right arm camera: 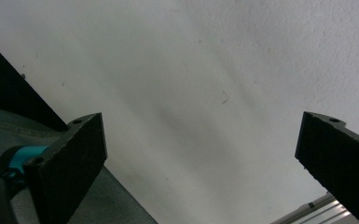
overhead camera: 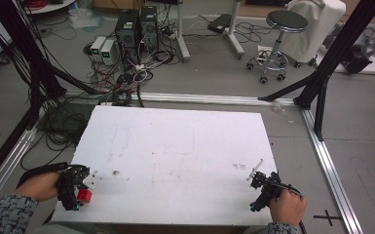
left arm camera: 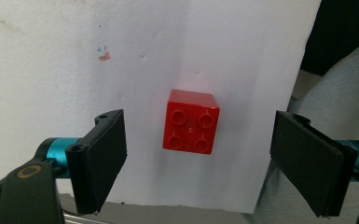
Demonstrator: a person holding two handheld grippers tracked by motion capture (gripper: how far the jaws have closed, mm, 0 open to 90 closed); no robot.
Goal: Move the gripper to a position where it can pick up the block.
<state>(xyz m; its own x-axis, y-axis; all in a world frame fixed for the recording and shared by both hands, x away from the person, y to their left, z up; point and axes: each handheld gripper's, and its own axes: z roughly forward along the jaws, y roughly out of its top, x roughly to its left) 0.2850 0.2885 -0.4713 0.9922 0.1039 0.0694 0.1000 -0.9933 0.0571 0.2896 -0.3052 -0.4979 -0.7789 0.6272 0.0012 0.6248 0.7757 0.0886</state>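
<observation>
Left gripper (left arm camera: 198,161): jaws spread wide around red brick (left arm camera: 191,122), not touching.
Right gripper (right arm camera: 200,163): jaws spread, holding nothing, over white table (overhead camera: 185,146).

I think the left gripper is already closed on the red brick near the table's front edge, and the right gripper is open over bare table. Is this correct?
Not quite. The left gripper is open: in the left gripper view its jaws stand wide apart on either side of the red brick, touching nothing. The brick does lie near the front edge of the table, and the right gripper is open over bare table.
</observation>
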